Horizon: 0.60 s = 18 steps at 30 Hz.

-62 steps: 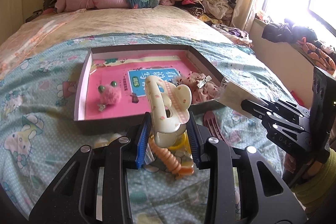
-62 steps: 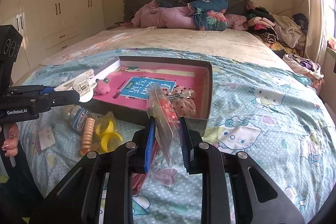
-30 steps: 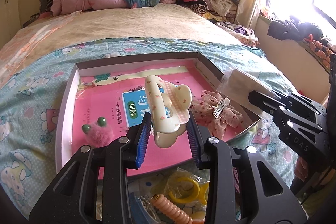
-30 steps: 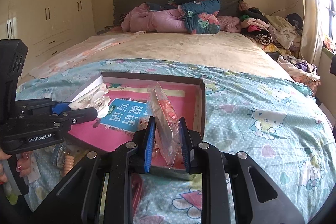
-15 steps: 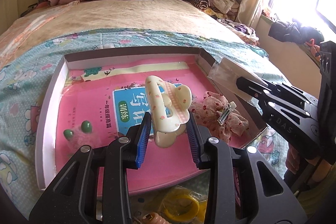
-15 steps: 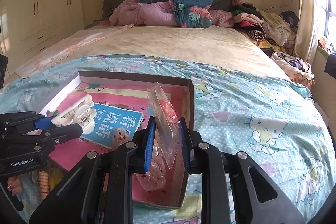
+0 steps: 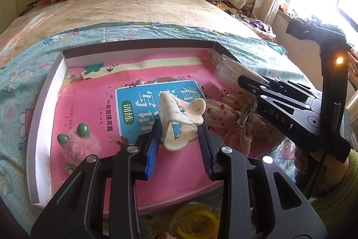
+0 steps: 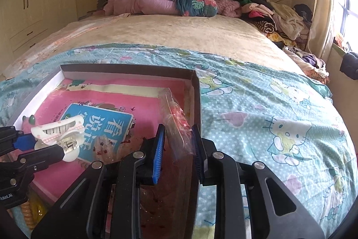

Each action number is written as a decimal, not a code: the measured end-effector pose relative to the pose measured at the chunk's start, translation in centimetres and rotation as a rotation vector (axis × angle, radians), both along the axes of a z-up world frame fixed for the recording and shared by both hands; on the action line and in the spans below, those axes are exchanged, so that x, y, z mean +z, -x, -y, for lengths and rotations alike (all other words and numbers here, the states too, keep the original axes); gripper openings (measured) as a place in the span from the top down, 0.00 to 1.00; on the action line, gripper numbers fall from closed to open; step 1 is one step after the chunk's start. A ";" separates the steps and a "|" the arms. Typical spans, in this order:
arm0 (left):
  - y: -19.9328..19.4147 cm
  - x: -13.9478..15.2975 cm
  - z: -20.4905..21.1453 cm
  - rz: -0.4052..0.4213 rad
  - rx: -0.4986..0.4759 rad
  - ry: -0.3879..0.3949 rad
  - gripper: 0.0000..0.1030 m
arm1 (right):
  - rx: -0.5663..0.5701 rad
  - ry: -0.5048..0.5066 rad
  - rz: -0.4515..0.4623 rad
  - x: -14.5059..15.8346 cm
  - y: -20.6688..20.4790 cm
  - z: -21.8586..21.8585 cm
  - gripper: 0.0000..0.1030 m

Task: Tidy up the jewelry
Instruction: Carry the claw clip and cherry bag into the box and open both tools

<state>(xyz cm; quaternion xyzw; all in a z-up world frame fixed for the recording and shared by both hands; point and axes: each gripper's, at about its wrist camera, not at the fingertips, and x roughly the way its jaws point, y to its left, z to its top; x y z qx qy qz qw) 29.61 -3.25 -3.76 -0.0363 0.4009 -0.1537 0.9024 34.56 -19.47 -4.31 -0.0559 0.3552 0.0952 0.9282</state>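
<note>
My left gripper (image 7: 180, 140) is shut on a cream hair claw clip (image 7: 179, 122) and holds it over the middle of a shallow box (image 7: 44, 104) with a pink book in it. The claw clip also shows in the right wrist view (image 8: 60, 136). My right gripper (image 8: 179, 145) is shut on a clear plastic packet (image 8: 176, 122) with something red inside, over the box's right wall (image 8: 197, 100). The packet (image 7: 232, 69) also shows in the left wrist view. A pink fluffy clip with green beads (image 7: 78, 142) and a floral fabric bow clip (image 7: 232, 122) lie in the box.
The box sits on a Hello Kitty blanket (image 8: 268, 118) on a bed. Yellow rings in a bag (image 7: 197, 221) and an orange spiral tie (image 8: 26, 212) lie in front of the box. Piled bedding (image 8: 170, 1) and clothes (image 8: 277, 19) lie at the far end.
Both grippers have moved forward over the box with their loads. The claw clip has tilted in the left gripper and hangs lower over the book.
</note>
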 end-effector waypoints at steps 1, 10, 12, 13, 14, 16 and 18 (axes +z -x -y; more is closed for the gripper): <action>0.1 0.0 0.0 0.000 0.001 0.000 0.75 | -0.002 -0.003 0.001 0.0 0.1 0.0 0.76; 0.6 -0.3 -0.6 -0.011 0.014 0.005 0.75 | 0.015 -0.047 -0.008 0.7 2.0 0.4 0.64; 0.8 -0.2 -0.8 -0.007 0.018 0.007 0.75 | 0.020 -0.048 0.001 0.9 2.7 0.3 0.61; 1.0 -0.1 -0.9 -0.003 0.019 0.009 0.75 | 0.021 -0.044 0.008 1.1 3.1 0.3 0.59; 1.1 0.1 -1.0 0.001 0.021 0.011 0.75 | 0.022 -0.040 0.015 1.2 3.4 0.3 0.57; 1.4 0.4 -1.1 0.007 0.023 0.014 0.75 | 0.025 -0.035 0.028 1.5 4.3 0.4 0.53; 1.8 0.6 -1.2 0.012 0.028 0.016 0.75 | 0.028 -0.033 0.033 1.6 4.9 0.4 0.51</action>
